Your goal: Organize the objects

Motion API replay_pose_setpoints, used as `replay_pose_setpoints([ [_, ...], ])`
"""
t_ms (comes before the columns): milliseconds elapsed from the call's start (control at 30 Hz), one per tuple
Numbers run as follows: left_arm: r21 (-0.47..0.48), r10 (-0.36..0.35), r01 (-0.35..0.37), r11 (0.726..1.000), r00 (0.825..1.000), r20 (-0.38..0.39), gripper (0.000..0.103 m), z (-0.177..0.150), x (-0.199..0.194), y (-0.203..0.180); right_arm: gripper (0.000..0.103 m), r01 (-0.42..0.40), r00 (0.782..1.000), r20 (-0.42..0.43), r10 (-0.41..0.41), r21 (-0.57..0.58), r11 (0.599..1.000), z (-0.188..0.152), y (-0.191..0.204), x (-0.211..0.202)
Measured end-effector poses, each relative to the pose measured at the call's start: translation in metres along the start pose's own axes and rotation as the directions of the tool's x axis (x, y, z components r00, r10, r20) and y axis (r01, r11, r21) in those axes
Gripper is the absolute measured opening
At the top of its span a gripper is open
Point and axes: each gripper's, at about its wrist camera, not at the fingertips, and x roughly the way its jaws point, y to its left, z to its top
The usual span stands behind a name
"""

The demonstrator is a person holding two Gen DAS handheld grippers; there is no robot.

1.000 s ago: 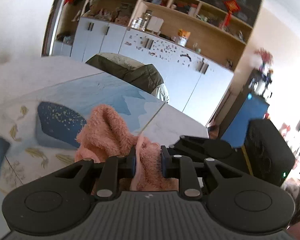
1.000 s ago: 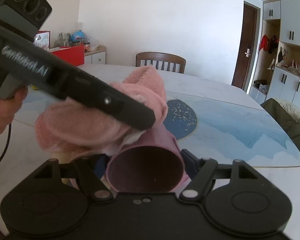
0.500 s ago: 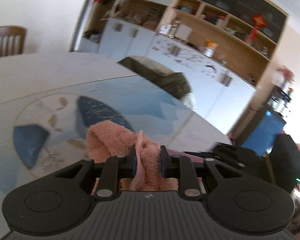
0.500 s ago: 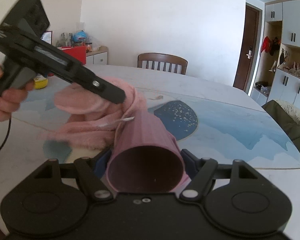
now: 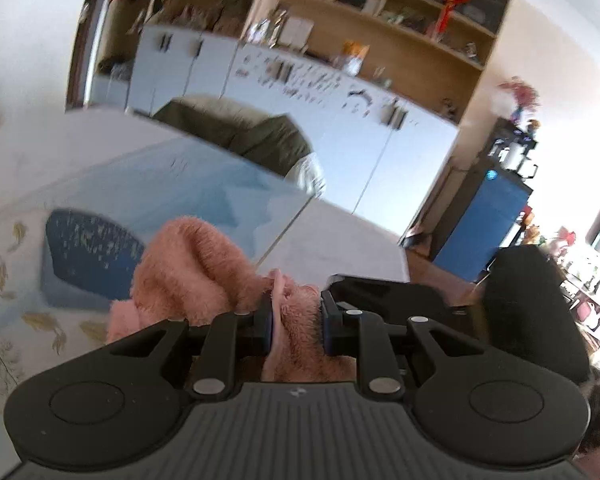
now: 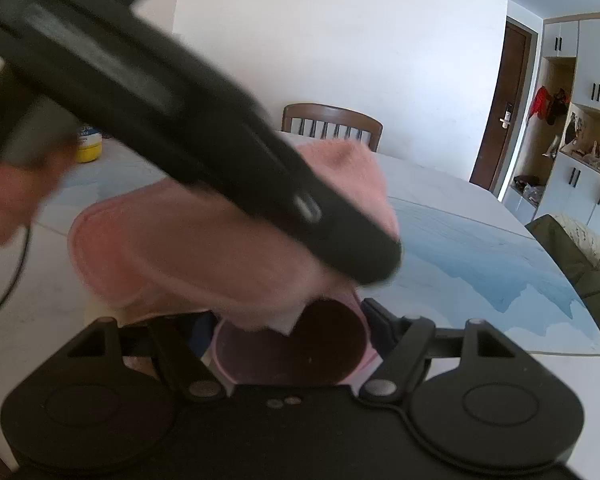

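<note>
A fluffy pink towel (image 5: 196, 264) is bunched between the pads of my left gripper (image 5: 296, 320), which is shut on it. In the right wrist view that left gripper (image 6: 376, 264) slants down from the upper left, blurred, with a hand (image 6: 4, 200) on its grip. The towel (image 6: 172, 256) hangs under it and drapes over the upper left of the mouth of a pink ribbed cup (image 6: 300, 352). My right gripper (image 6: 290, 328) is shut on the cup, which lies on its side, mouth toward the camera. The cup's far end is hidden.
Below is a round table (image 6: 480, 248) with a blue and white pattern. A yellow-lidded jar (image 6: 87, 148) stands at its far left and a wooden chair (image 6: 332, 124) behind it. An olive-covered seat (image 5: 240, 136) sits at the table's far edge, before white cabinets (image 5: 340, 128).
Half a second ago the left gripper had drawn the towel away to the left, clear of the cup. It has now swung back over the cup, and the towel covers part of the mouth.
</note>
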Motion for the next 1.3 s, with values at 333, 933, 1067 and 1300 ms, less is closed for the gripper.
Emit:
replay_pose_setpoints([
  [333, -0.155, 0.090, -0.081, 0.985, 0.995, 0.050, 0.021, -0.004, -0.006, 0.055, 0.074, -0.008, 1.000, 0.006, 0.008, 0.008, 1.000, -0.004, -0.002, -0.002],
  [933, -0.210, 0.195, -0.178, 0.961, 0.978, 0.067, 0.021, -0.034, -0.045, 0.087, 0.074, -0.125, 0.992, 0.049, 0.116, 0.270, 0.955, 0.000, -0.046, -0.007],
  [1067, -0.142, 0.115, -0.090, 0.986, 0.977, 0.178, 0.021, -0.044, -0.061, 0.070, 0.074, -0.193, 0.981, 0.091, 0.170, 0.416, 0.889, 0.000, -0.070, -0.009],
  [1300, -0.036, -0.098, 0.110, 0.993, 0.963, 0.251, 0.021, -0.051, -0.074, 0.039, 0.074, -0.251, 0.967, 0.135, 0.215, 0.643, 0.724, -0.007, -0.097, -0.001],
])
